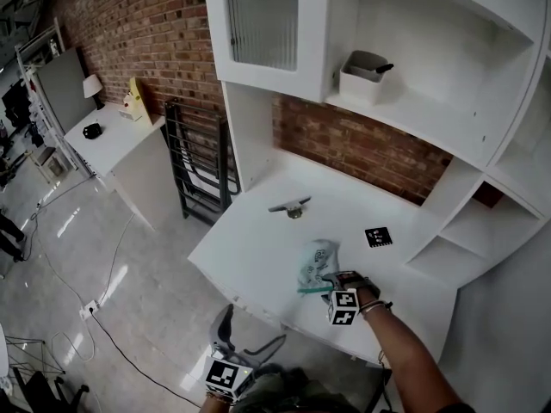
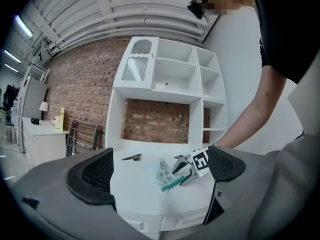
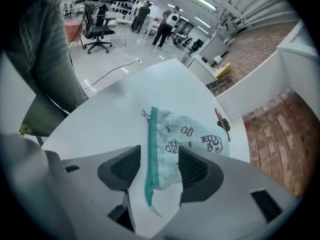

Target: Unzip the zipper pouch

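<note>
A pale mint zipper pouch (image 1: 316,261) printed with small cartoon figures lies flat on the white desk (image 1: 258,256). Its teal zipper (image 3: 150,154) runs along one long edge, and the metal pull (image 3: 145,114) sits at the far end. My right gripper (image 3: 159,171) points steeply down over the pouch's near end. Its jaws straddle the zipper end, with a gap still showing on the left side. The left gripper view shows that gripper (image 2: 187,166) beside the pouch (image 2: 162,169). My left gripper (image 2: 157,176) hangs off the desk's front edge, level, jaws wide apart and empty.
A small metal object (image 1: 291,206) lies further back on the desk. A square black marker tag (image 1: 378,237) lies to the right. Shelving rises behind, with a white bin (image 1: 366,74) on a shelf. The desk's front edge (image 1: 250,304) is close by.
</note>
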`<state>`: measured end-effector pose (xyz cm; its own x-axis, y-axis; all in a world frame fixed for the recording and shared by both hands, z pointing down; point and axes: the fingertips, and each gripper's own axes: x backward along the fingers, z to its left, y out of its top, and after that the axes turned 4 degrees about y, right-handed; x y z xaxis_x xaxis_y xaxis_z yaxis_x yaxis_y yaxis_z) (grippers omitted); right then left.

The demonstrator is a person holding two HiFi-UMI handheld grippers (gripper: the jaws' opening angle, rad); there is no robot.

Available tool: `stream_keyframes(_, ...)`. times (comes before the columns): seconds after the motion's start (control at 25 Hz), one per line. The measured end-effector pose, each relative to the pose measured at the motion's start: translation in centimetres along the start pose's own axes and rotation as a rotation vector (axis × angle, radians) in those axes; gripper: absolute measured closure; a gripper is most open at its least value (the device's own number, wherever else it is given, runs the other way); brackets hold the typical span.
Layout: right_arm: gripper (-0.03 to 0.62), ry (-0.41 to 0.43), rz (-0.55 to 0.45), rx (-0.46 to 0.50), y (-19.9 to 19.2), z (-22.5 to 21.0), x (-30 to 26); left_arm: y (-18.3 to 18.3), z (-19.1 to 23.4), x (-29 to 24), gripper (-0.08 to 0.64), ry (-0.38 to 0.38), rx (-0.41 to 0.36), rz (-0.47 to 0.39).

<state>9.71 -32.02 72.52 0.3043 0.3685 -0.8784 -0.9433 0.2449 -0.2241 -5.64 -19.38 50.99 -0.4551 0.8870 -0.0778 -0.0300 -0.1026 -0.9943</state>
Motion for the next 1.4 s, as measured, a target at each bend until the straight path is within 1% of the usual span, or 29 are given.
stream_keyframes(0.12, 0.374, 0.047, 0.015, -0.005, -0.1, -0.2, -1.2, -0.7, 1.1, -0.1, -0.009, -0.004, -0.025, 0.024)
stream_keyframes(0.2, 0.404, 0.094, 0.024, 0.006, -0.3, 0.0, -1.7, -1.2, 1.8, -0.3, -0.009, -0.003, -0.037, 0.038)
stream_keyframes(0.32, 0.497, 0.177, 0.012, 0.022, -0.1, 0.8, -1.7, -1.0, 2.4, -1.1, -0.009, 0.013, -0.004, 0.031)
stream_keyframes(0.36, 0.511, 0.194, 0.007, 0.019, -0.1, 1.1, -1.7, -1.0, 2.5, -1.3, -0.009, 0.011, 0.0, 0.029)
stream_keyframes(0.48, 0.555, 0.227, -0.007, 0.005, 0.0, 1.5, -1.8, -1.4, 2.7, -2.0, -0.009, -0.009, -0.026, 0.035)
stream_keyframes(0.64, 0.566, 0.246, -0.015, -0.013, 0.0, 1.4, -1.8, -1.0, 2.4, -3.0, -0.009, -0.025, -0.008, 0.027)
stream_keyframes(0.8, 0.56, 0.236, -0.012, -0.019, 0.1, 1.2, -1.8, -1.7, 2.0, -3.4, -0.009, -0.057, -0.053, 0.051)
stream_keyframes(0.92, 0.56, 0.242, -0.044, -0.059, 0.8, 0.7, -1.0, -1.9, 1.4, -3.7, -0.009, -0.083, -0.061, 0.058)
stream_keyframes(1.0, 0.56, 0.283, -0.071, -0.091, 1.8, 0.4, 0.0, -2.3, 1.0, -3.8, -0.009, -0.113, -0.091, 0.076)
stream_keyframes(1.12, 0.56, 0.384, -0.099, -0.119, 3.2, 0.0, 2.4, -2.6, 0.3, -4.1, -0.009, -0.16, -0.125, 0.093)
stream_keyframes(1.24, 0.561, 0.492, -0.147, -0.166, 5.3, -0.4, 5.9, -2.8, -0.5, -4.3, -0.009, -0.217, -0.162, 0.111)
stream_keyframes(1.32, 0.561, 0.547, -0.188, -0.178, 6.6, -1.0, 8.6, -2.7, -0.9, -4.4, -0.009, -0.251, -0.186, 0.12)
stream_keyframes(1.4, 0.561, 0.59, -0.239, -0.187, 7.9, -1.4, 11.4, -2.1, -1.3, -4.5, -0.009, -0.274, -0.194, 0.106)
